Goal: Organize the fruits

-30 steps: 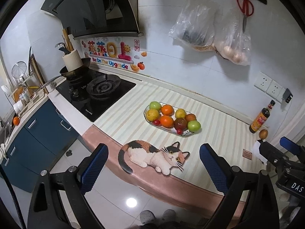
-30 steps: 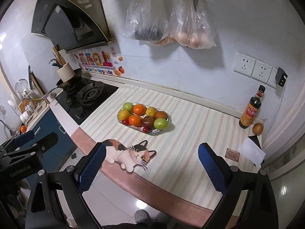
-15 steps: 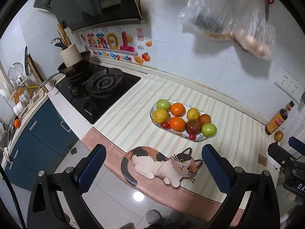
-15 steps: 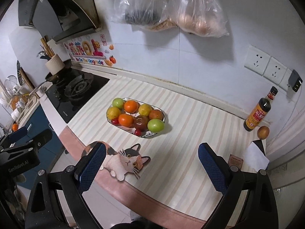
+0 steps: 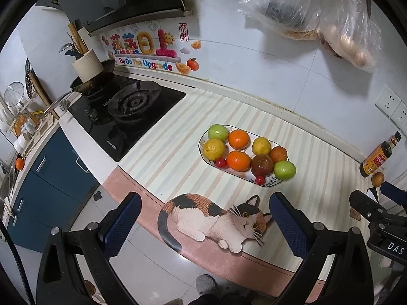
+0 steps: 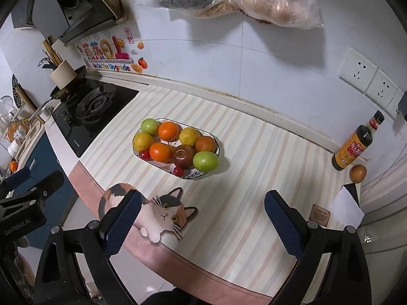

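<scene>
Both grippers have crept closer to the counter since a second ago, so the fruit looks bigger now.

Left wrist view: the left gripper (image 5: 203, 218) hangs over the counter edge with its jaws wide apart and nothing between them. The cat-shaped mat (image 5: 216, 219) lies right between the blue pads. The plate (image 5: 269, 183) of fruit sits up at about 1 o'clock from the gripper, well apart from it: green apples, oranges, yellow citrus, a dark red apple (image 5: 262, 165) and two cherry tomatoes. The stove (image 5: 127, 111) is off at 10 o'clock.

Right wrist view: the right gripper (image 6: 201, 216) is also spread open and empty. The plate (image 6: 201, 175) is at about 11 o'clock, the sauce bottle (image 6: 356, 145) at 2 o'clock by the wall, with a brown round fruit (image 6: 358, 173) just beside it.
</scene>
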`<state>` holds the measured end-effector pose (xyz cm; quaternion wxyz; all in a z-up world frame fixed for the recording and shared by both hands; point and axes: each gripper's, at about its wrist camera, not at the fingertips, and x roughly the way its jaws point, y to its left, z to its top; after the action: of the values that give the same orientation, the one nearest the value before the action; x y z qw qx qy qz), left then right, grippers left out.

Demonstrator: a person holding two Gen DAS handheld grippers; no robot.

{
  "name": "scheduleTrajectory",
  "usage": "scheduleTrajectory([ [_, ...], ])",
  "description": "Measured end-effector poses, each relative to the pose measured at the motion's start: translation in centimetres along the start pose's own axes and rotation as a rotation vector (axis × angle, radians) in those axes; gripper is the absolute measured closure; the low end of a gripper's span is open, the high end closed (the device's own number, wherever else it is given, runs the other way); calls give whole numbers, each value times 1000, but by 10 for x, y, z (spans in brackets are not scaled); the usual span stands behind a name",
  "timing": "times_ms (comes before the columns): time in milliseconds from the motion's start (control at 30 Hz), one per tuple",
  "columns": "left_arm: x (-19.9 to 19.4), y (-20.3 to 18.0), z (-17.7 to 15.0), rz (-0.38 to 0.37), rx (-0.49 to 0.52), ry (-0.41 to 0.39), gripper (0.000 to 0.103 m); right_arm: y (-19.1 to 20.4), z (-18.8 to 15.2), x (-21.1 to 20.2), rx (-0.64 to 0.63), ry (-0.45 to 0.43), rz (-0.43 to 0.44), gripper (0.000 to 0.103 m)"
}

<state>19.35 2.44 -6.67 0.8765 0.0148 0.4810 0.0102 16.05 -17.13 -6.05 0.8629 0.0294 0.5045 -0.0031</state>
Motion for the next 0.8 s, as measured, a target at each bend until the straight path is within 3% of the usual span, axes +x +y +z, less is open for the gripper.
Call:
scheduleTrajectory([
  [800, 5, 1, -9, -30, 11, 23, 0, 11, -5, -2, -11, 20, 15, 4],
])
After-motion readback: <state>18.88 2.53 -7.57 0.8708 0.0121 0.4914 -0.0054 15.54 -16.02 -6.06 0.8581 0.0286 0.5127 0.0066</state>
